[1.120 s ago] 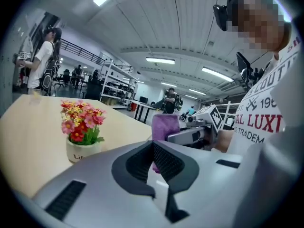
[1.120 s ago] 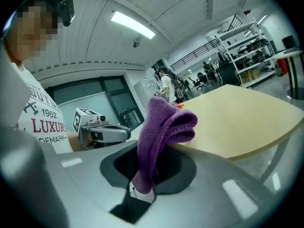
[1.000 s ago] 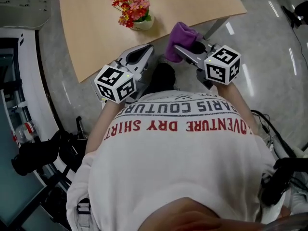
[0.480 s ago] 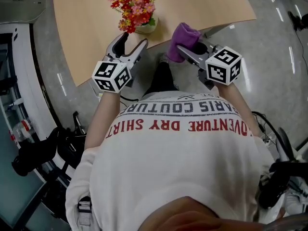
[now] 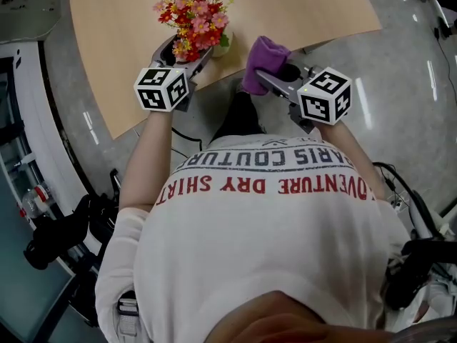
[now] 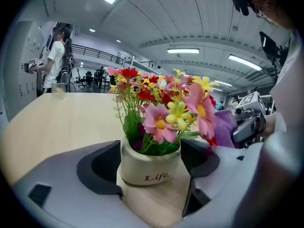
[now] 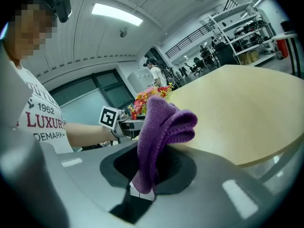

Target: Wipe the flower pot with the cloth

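Flower pot (image 5: 223, 45) upper centre, near table (image 5: 128, 34) edge, between opening jaws of left gripper (image 6: 151, 161), not yet pinched. Close gently on its wall; bring cloth (image 7: 161, 122), clamped in right gripper (image 7: 142, 177), across.

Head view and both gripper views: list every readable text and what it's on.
"Life": pot, red script.
"DVENTURE DRY SHIRT", "ARIS COUTUR": shirt, upside down, ends cut off.
"1962", "LUXUR", "DEMARK": shirt in right gripper view, cut off.
Cubes: square markers, no words.
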